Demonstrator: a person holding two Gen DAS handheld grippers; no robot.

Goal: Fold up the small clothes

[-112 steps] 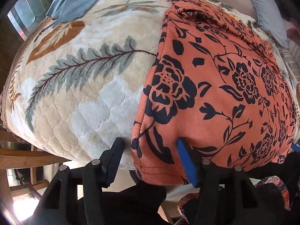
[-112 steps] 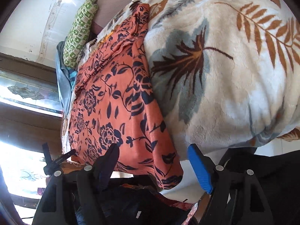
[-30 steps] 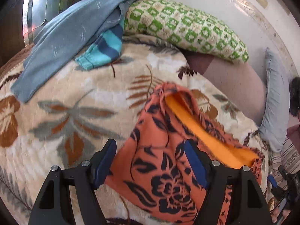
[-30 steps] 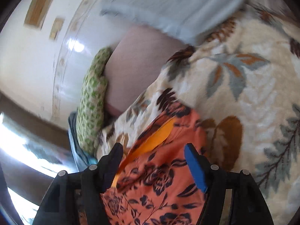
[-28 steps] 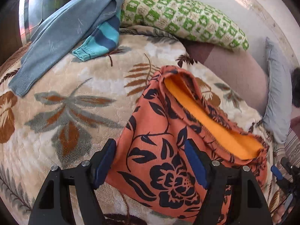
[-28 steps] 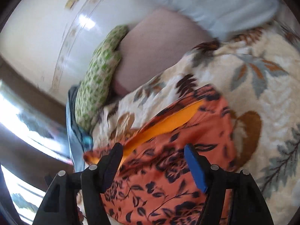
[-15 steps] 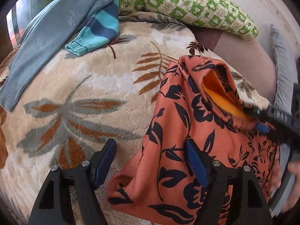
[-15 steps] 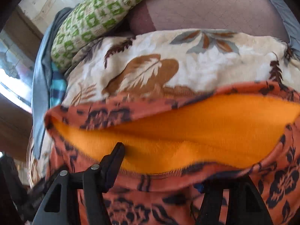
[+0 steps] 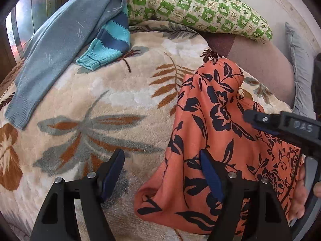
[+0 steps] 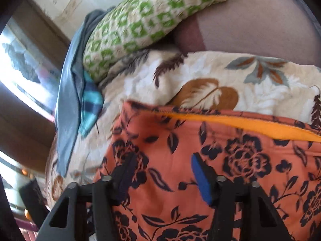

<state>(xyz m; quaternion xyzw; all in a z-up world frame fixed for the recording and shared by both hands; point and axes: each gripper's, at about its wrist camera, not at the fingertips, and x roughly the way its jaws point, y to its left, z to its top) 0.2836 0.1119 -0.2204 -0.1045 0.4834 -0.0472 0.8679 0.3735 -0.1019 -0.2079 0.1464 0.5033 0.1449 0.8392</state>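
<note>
**Orange garment folded over and released on the bed**

Carried up from the bed's near edge, the orange floral-print fleece garment has been doubled over onto the cream leaf-patterned plush blanket, well short of the green-checked pillow at the head edge. The left claw is held apart, its right finger touching the cloth with nothing clamped, apparently just released. The right claw is likewise spread above the fabric. A peak is left standing in the fold, so flattening is judged necessary. A grey-blue knitted sweater is kept aside.
</note>
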